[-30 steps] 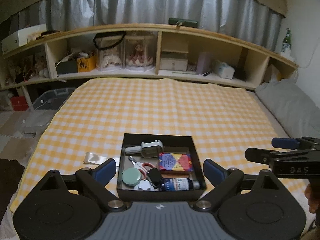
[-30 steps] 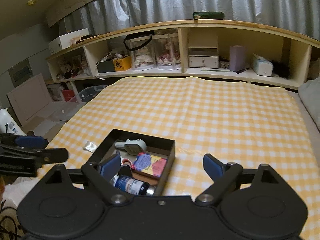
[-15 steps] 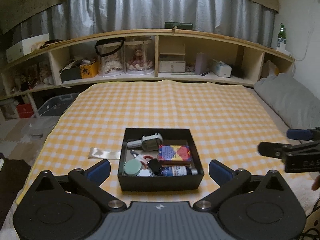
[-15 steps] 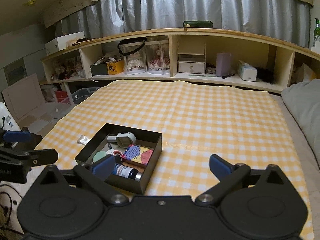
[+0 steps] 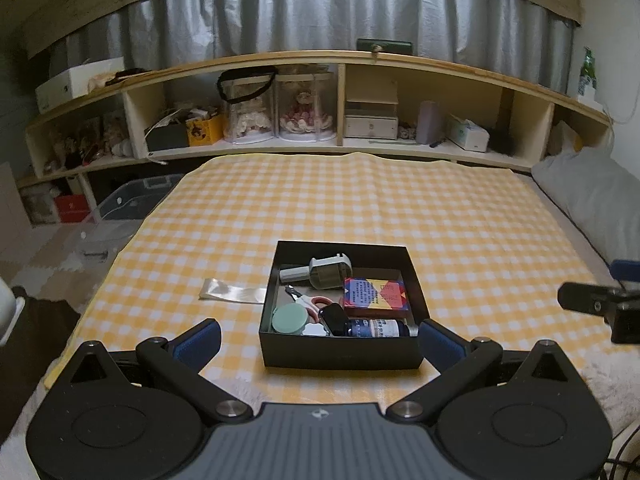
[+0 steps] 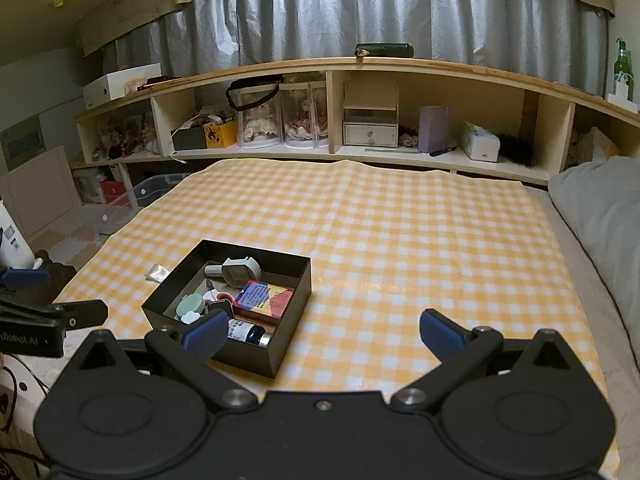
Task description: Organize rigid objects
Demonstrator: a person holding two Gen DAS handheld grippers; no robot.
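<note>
We judge sorting done: all items sit in the box (image 5: 340, 346). Left claw (image 5: 318, 340) and right claw (image 6: 324, 330) hang wide open, empty. Next, we withdraw.

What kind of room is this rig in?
Likely a bedroom: the yellow checkered cloth seems spread over a bed, a grey pillow lies at its right, and a long wooden shelf unit holds dolls and boxes under silver curtains.
</note>
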